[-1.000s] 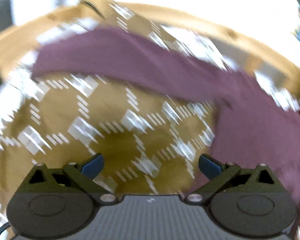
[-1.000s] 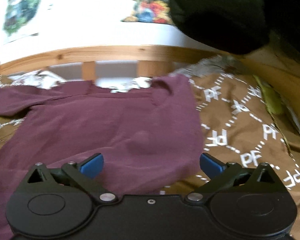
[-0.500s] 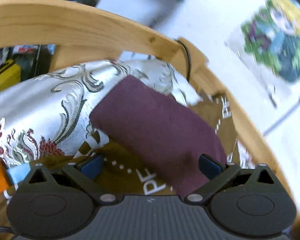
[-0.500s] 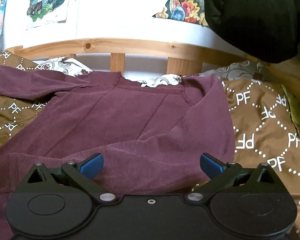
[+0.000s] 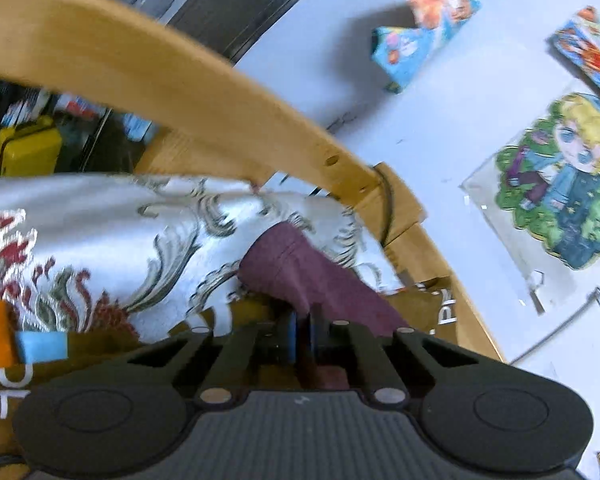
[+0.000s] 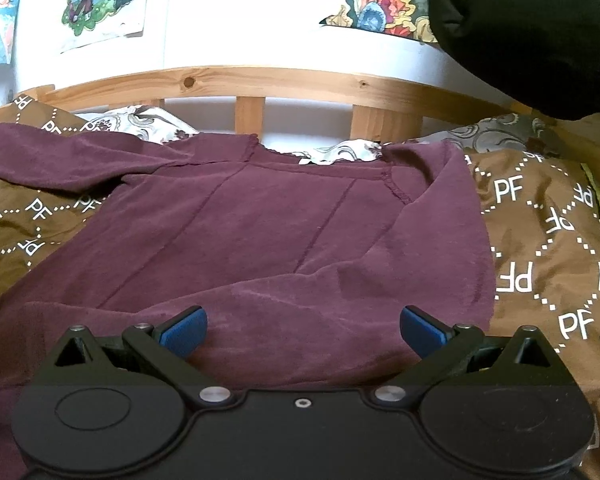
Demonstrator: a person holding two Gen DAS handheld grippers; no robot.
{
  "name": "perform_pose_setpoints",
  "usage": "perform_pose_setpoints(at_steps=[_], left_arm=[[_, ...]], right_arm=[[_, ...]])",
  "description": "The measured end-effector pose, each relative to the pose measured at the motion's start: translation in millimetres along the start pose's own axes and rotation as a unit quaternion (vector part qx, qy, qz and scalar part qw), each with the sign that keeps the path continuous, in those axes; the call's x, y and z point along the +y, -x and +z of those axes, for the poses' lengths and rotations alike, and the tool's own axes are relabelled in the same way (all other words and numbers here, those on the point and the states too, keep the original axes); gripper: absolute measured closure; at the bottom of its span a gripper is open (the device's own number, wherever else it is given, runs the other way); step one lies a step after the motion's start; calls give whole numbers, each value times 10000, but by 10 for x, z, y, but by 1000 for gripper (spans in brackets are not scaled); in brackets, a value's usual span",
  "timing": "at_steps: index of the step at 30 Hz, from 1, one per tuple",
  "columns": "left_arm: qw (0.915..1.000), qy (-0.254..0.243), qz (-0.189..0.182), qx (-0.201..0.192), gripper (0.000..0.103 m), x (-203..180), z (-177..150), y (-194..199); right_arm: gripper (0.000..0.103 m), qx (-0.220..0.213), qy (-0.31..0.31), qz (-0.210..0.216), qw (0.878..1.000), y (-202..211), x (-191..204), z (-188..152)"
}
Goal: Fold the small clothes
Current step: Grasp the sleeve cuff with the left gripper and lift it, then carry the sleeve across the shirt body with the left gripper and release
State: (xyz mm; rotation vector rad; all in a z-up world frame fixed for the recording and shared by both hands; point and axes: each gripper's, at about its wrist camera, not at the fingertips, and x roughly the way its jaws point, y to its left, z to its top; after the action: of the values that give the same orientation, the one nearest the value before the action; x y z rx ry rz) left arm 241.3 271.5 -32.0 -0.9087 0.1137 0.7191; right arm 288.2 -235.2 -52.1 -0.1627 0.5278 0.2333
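From the left wrist I see my left claw (image 5: 303, 334) pinched on the sleeve (image 5: 300, 276) end near the bed's head corner; it feels like soft, limp cloth. From the right wrist, my right claw (image 6: 302, 330) gapes wide over the maroon top (image 6: 260, 232) spread on the bedspread (image 6: 548, 232); I'd grip the hem edge.

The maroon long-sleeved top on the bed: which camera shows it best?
The right wrist view: the maroon long-sleeved top lies spread across the brown patterned bedspread, neckline and body visible. The left wrist view shows only one sleeve end, pinched in the left gripper.
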Motion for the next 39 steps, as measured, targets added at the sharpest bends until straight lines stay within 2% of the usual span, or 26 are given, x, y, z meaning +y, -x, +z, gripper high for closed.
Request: perform_pose_setpoints(at_steps=[3, 5, 6, 9, 11, 14, 15, 19, 21, 23, 25, 27, 32, 36, 39], left_arm=[[9988, -347, -237, -267, 99, -149, -48, 152], [9950, -694, -578, -419, 99, -272, -82, 258], [9919, -875, -793, -475, 99, -343, -104, 316], [9754, -1510, -1461, -670, 99, -588, -231, 544], [9585, -1930, -1966, -727, 99, -744, -381, 738], [9256, -2490, -2796, -566, 99, -963, -663, 1056], [9097, -2712, -3111, -455, 99, -1029, -777, 1169], [8575, -3255, -3982, 161, 99, -1172, -1201, 1483], [8307, -3538, -4268, 514, 99, -1210, -1444, 1599], [8100, -3770, -4424, 784, 99, -1219, -1651, 1672], [7913, -3994, -4521, 994, 99, -1207, -1824, 1717], [7776, -4129, -4590, 1193, 99, -1187, -1963, 1759], [7498, -4449, -4639, 1570, 99, -1138, -2211, 1800], [7460, -4460, -4571, 1889, 99, -1045, -2331, 1758], [7405, -4546, -4577, 1883, 99, -1014, -2372, 1783]], right_arm=[[1, 6, 50, 41, 10000, -9, 30, -3], [1, 14, 79, 52, 10000, -11, 43, -4], [1, 5, 87, 49, 10000, -7, 44, -2], [1, -50, 63, 3, 10000, 21, 39, 13], [1, -87, -5, -51, 9999, 49, 38, 37], [1, -226, -104, -92, 9996, 125, 15, 91], [1, -282, -122, -114, 9995, 151, 4, 108], [1, -447, -263, -284, 9983, 242, -90, 148], [1, -486, -408, -421, 9971, 277, -179, 168], [1, -502, -566, -540, 9957, 301, -275, 177], [1, -511, -769, -654, 9936, 331, -380, 178], [1, -507, -946, -736, 9915, 351, -467, 169], [1, -480, -1380, -751, 9864, 371, -644, 148], [1, -436, -1592, -710, 9837, 377, -706, 134], [1, -413, -1687, -673, 9825, 376, -716, 122]])
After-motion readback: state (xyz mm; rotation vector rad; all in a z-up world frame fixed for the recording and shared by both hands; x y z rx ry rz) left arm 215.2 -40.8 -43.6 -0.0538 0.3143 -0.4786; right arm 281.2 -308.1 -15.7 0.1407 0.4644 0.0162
